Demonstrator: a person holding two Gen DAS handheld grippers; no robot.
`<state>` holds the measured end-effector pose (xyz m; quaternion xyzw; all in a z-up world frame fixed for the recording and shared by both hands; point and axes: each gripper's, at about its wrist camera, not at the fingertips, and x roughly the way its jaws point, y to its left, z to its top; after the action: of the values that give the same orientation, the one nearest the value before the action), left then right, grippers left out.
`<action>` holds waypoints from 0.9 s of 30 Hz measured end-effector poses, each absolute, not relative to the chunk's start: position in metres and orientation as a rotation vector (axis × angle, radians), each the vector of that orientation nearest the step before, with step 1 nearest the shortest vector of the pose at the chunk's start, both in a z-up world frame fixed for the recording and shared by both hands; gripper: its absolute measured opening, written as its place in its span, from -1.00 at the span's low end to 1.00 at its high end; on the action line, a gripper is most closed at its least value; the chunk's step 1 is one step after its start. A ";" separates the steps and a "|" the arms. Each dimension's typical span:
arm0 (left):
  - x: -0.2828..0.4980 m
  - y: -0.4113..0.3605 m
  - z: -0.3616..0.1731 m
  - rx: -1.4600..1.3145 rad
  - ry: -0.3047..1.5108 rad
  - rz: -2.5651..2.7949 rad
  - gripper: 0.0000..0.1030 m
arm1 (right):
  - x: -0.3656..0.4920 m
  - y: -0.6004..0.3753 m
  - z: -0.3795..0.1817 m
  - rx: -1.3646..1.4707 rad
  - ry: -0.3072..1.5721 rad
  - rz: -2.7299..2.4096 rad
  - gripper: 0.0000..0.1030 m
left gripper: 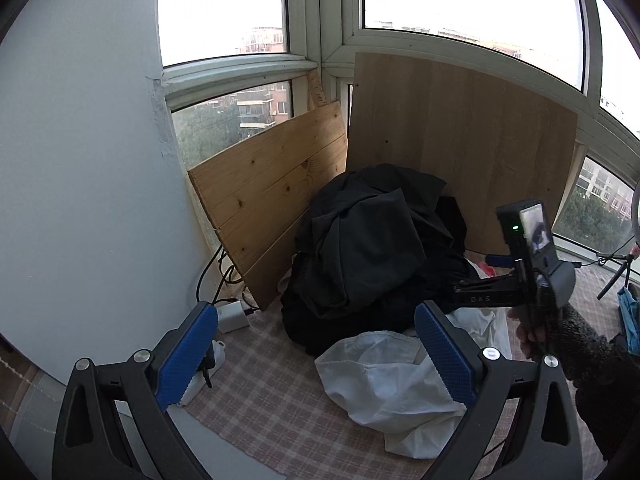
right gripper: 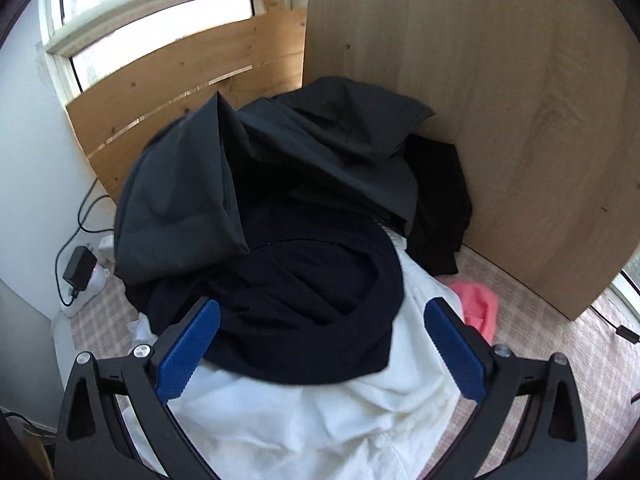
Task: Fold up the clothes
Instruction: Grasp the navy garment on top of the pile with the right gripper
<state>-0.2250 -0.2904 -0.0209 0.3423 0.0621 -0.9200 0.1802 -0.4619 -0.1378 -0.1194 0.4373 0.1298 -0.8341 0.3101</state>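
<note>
While nothing is actually folded yet, both grippers are hanging over a heap of laundry with their blue-padded jaws spread wide and gripping nothing. The clothes pile (right gripper: 288, 208) is sitting on the pink checked cloth (left gripper: 256, 392), pushed back against the tall wooden board (right gripper: 500, 100), with the slatted pine panel (left gripper: 272, 184) leaning just to the left of that board.

The right gripper (right gripper: 320, 344) is pointing straight down at the pile, right over the navy knit garment (right gripper: 304, 304), which is draped on top of a white garment (right gripper: 304, 424). A dark grey piece (right gripper: 180, 204) is slumping over the left side of the pile, a black one (right gripper: 436, 208) is lying against the board, and something pink (right gripper: 478, 308) is peeking out near the board's foot. The left gripper (left gripper: 316, 356) is hovering further out from the board, above the white garment's loose edge.

My guess on handling: all of this is looking soft, light and floppy, so nothing is going to hold a shape. The knit probably stretches and sags. I'd pinch it at the thick ribbed edge nearest the right gripper rather than mid-fabric, since a bunched grab could be dragging the white layer underneath along with it.
</note>
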 end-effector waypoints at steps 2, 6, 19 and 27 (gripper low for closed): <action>-0.228 -0.300 -0.026 0.974 0.197 -2.609 0.93 | -0.473 -0.158 -0.137 1.229 0.400 -2.169 0.99; -0.226 -0.320 -0.033 0.977 0.232 -2.597 0.93 | -0.481 -0.183 -0.137 1.306 0.419 -2.069 -0.66; -0.205 -0.330 -0.033 0.941 0.271 -2.608 0.93 | -0.443 -0.204 0.030 1.027 0.242 -1.991 -0.93; -0.191 -0.336 -0.049 0.979 0.296 -2.571 0.93 | -0.435 -0.152 -0.085 1.357 0.439 -2.088 -0.55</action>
<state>-0.1905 -0.3364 -0.0486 0.3475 0.1051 -0.9130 0.1862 -0.4346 -0.1515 -0.0851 0.5117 0.1654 -0.7873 0.3015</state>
